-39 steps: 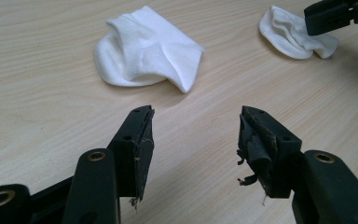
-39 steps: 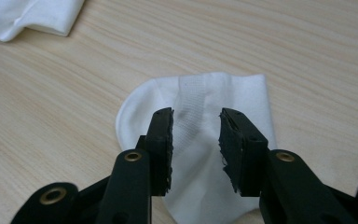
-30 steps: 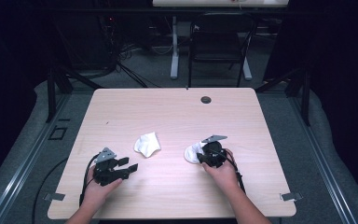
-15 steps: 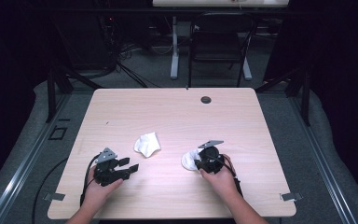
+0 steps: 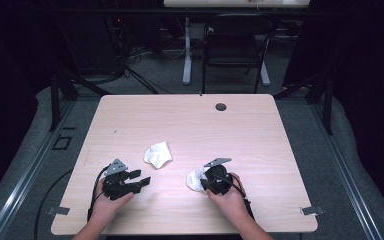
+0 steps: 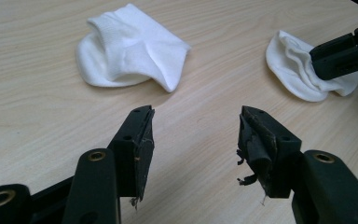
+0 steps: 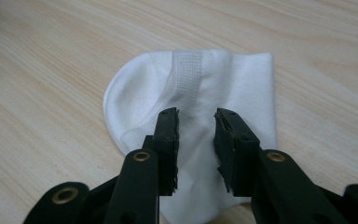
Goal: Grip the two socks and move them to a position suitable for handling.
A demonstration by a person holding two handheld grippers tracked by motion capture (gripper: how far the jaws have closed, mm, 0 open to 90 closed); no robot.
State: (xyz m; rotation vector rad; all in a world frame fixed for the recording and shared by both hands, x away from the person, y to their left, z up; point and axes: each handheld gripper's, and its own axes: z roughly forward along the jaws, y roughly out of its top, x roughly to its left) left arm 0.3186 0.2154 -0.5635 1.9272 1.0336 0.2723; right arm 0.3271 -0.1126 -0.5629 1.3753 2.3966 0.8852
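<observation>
2 jaws of your right gripper, closing, straddle the sock half-narrowed; they may pinch only 1 layer.

The high view looks forward and down on the whole pale wooden desk from afar. Each gripper view sits low, close behind its own black fingers; the left one and the high view share both white socks
</observation>
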